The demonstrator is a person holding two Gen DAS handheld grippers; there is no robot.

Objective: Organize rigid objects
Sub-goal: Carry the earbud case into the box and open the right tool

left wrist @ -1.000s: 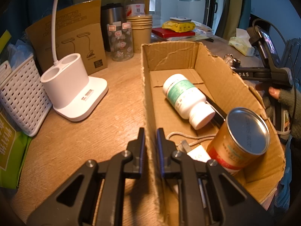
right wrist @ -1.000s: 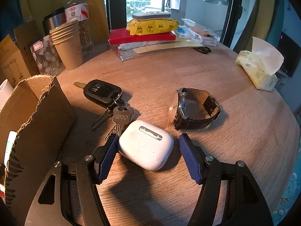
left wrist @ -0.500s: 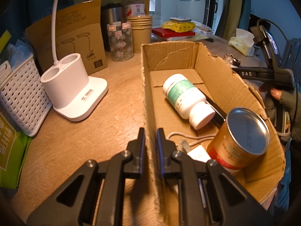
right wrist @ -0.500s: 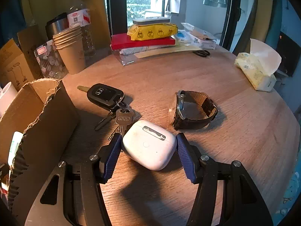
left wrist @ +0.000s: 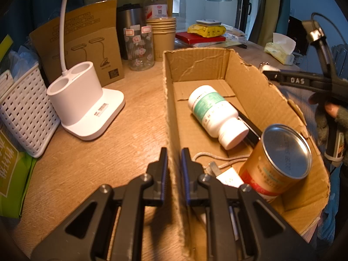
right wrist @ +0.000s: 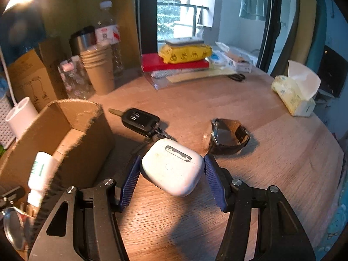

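Observation:
My left gripper [left wrist: 174, 152] is shut on the near left wall of an open cardboard box [left wrist: 169, 113]. Inside the box lie a white pill bottle [left wrist: 215, 115], a gold tin can [left wrist: 280, 161], a grey cord and a black object. My right gripper [right wrist: 171, 163] is shut on a white earbuds case [right wrist: 174, 166] and holds it lifted above the wooden table [right wrist: 217, 100]. Behind the case lie a black car key with keys [right wrist: 140, 120] and a brown wristwatch [right wrist: 228, 136]. The box also shows at the left of the right wrist view [right wrist: 74, 134].
A white lamp base [left wrist: 84, 104], a white basket [left wrist: 19, 104] and a green pack stand left of the box. Paper cups [left wrist: 163, 37], a patterned glass, a bottle and a flask stand behind. A tissue pack [right wrist: 293, 93] and stacked books [right wrist: 176, 63] sit at the back.
My right gripper closed on the earbuds case, lifted it off the table and moved it toward the box. My left gripper kept its hold on the box wall.

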